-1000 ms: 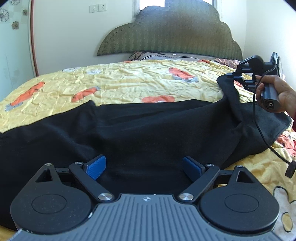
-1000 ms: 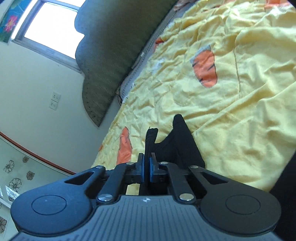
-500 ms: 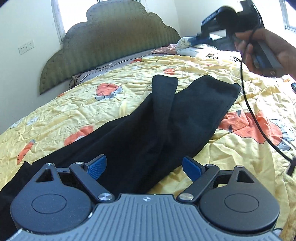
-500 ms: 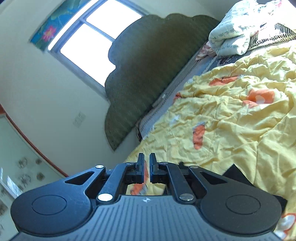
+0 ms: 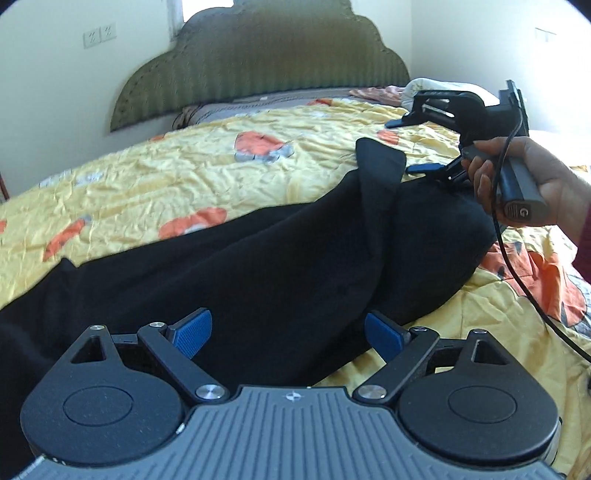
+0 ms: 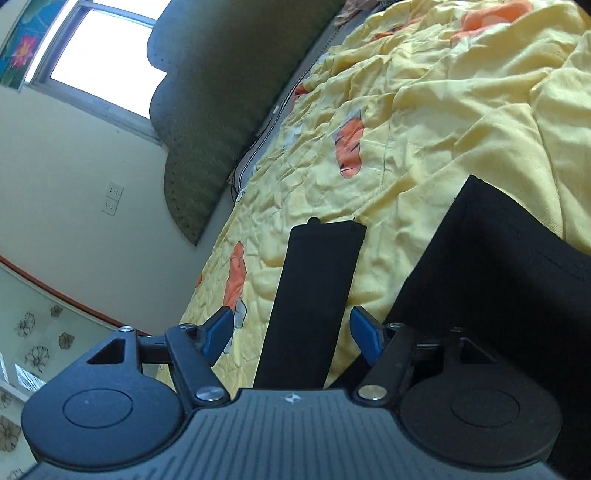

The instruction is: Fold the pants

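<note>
The pants [image 5: 280, 258] lay across the bed [image 5: 184, 177] from lower left to upper right, leg ends nearest the right gripper [image 6: 291, 332], its jaws opening around one leg [image 6: 314, 295]; the left gripper [image 5: 288, 332] stood spread, empty.

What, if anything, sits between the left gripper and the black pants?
Nothing visible. The left gripper hangs open directly over the black pants on the yellow bedspread; only dark cloth shows between its pads.

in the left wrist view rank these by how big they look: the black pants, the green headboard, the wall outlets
1. Black pants, though nearness to the camera inflates them.
2. Green headboard.
3. Wall outlets, by far the smallest.
</note>
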{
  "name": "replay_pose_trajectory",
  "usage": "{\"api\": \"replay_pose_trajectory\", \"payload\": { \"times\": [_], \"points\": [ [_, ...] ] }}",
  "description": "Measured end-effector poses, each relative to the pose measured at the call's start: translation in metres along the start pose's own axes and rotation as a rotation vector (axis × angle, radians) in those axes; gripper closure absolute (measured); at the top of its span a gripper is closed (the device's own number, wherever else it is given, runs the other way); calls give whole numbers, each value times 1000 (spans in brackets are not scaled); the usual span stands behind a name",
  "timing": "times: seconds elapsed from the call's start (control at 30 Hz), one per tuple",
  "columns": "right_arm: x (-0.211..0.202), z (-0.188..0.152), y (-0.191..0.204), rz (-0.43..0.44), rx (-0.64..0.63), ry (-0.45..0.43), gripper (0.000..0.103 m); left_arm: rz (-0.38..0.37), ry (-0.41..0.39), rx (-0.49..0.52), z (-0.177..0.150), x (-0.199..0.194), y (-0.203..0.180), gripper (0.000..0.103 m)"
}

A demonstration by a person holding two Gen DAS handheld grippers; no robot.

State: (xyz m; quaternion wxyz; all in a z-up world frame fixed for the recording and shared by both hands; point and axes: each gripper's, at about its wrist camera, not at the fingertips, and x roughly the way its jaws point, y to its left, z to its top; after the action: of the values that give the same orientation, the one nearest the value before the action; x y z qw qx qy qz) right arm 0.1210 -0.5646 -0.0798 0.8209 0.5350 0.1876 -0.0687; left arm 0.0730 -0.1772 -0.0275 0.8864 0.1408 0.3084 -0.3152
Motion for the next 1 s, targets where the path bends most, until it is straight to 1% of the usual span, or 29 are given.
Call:
{"api": "replay_pose_trajectory", "payload": {
  "times": [0.07, 0.17, 0.23, 0.33, 0.4, 0.43, 0.47, 0.5, 0.53, 0.57, 0.6, 0.63, 0.67, 0.73, 0.77, 0.8, 0.83, 0.87, 0.9, 0.93, 0.97, 1.0],
  "points": [
    [3, 6, -6, 38, 56, -9, 33, -17, 10, -38, -2, 2, 4, 11],
    [2, 12, -11, 121, 120, -23, 32, -16, 11, -60, -5, 5, 7, 11],
    [2, 13, -9, 122, 115, -36, 32, -16, 7, -65, -6, 6, 9, 10],
    [10, 14, -7, 173, 100, -7, 32, -11, 1, -63, -9, 6, 8, 9],
    [20, 14, -7, 235, 105, 36, 33, -9, -5, -60, -10, 6, 7, 8],
    [22, 14, -5, 212, 96, 27, 34, -7, -7, -59, -11, 7, 7, 8],
    [18, 12, -1, 150, 82, -16, 32, -6, -7, -61, -11, 7, 7, 7],
    [16, 12, 2, 127, 61, -44, 32, -7, -8, -64, -11, 8, 8, 7],
    [19, 12, 4, 154, 46, -37, 32, -8, -10, -67, -12, 8, 8, 6],
    [24, 13, 4, 175, 47, -8, 32, -8, -11, -70, -12, 9, 9, 5],
    [29, 13, 5, 167, 48, 26, 32, -7, -11, -72, -12, 10, 9, 5],
    [33, 13, 6, 139, 37, 44, 32, -7, -11, -74, -12, 10, 9, 4],
    [36, 12, 8, 116, 18, 49, 32, -7, -11, -75, -12, 11, 9, 4],
    [46, 12, 13, 102, -11, 57, 32, -6, -11, -75, -12, 11, 9, 3],
    [50, 13, 15, 91, -17, 56, 34, -6, -12, -75, -12, 10, 9, 3],
    [55, 15, 17, 78, -26, 55, 36, -4, -14, -75, -12, 9, 9, 4],
    [60, 16, 19, 60, -44, 59, 42, 3, -16, -74, -10, 8, 9, 6],
    [65, 17, 23, 14, -66, 62, 73, 8, -21, -64, -8, 6, 7, 7],
    [69, 17, 26, -46, -97, 75, 99, 11, -35, -45, -6, 3, 4, 7],
    [72, 16, 29, -84, -127, 75, 99, 16, -58, -11, -2, -1, -1, 5],
    [69, 14, 31, -90, -147, 59, 99, 31, -78, 32, 2, -4, -7, 5],
    [62, 12, 34, -75, -156, 36, 99, 47, -97, 80, 6, -6, -15, 5]
  ]
}}
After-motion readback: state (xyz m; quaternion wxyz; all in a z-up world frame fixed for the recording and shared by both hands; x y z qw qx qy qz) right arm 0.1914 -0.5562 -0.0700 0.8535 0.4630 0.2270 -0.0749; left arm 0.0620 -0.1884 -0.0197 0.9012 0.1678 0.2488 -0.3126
